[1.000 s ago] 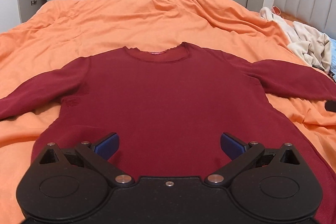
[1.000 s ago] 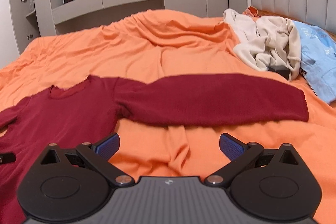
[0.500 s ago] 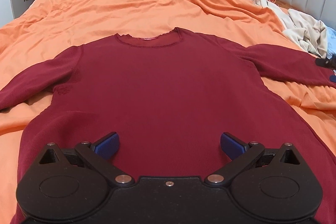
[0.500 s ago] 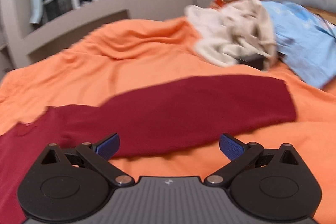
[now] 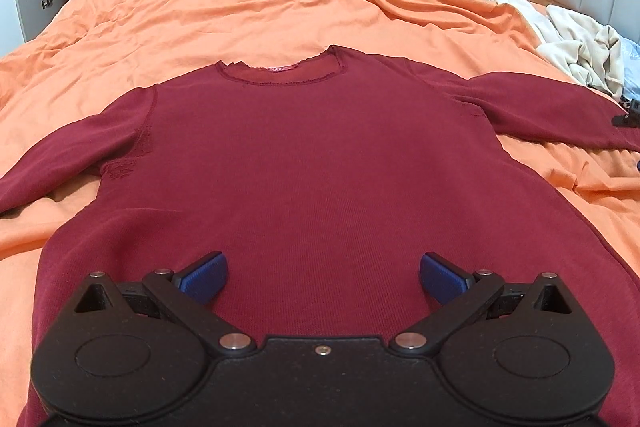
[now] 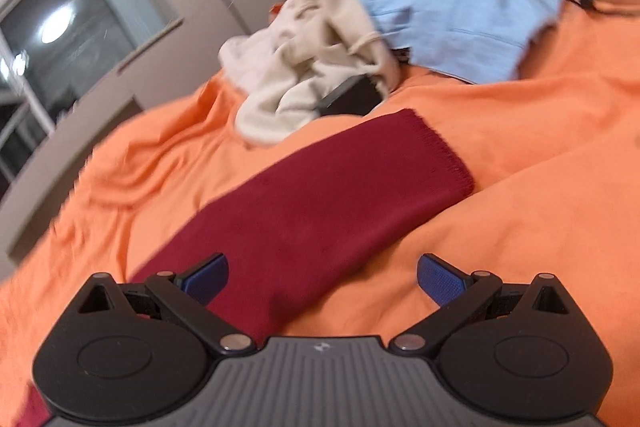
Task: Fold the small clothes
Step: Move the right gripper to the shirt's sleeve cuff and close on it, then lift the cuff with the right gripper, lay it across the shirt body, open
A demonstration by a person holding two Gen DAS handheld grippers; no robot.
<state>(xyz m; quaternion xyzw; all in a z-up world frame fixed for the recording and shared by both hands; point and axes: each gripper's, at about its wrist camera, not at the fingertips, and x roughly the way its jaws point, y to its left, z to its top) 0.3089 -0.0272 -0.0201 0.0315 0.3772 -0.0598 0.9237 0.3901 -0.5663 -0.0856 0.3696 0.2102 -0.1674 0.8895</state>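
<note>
The left gripper (image 5: 322, 277), jaws spread and empty, hangs over the lower body of the red top (image 5: 320, 163), which lies flat on the orange bed (image 5: 280, 7), neckline away.

The right gripper (image 6: 322, 277), also spread, sits over the top's right sleeve (image 6: 320, 203); the sleeve's long axis runs ahead and rightward to its cuff, making this hand the nearer one for folding it.

Black grippers, blue ribbed fingers (image 5: 204, 277), silver screws.

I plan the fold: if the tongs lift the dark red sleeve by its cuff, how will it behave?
The sleeve lies flat and thin on the orange cover, so it will probably hang limp. It looks light. Its knit surface likely grips rather than slips.
</note>
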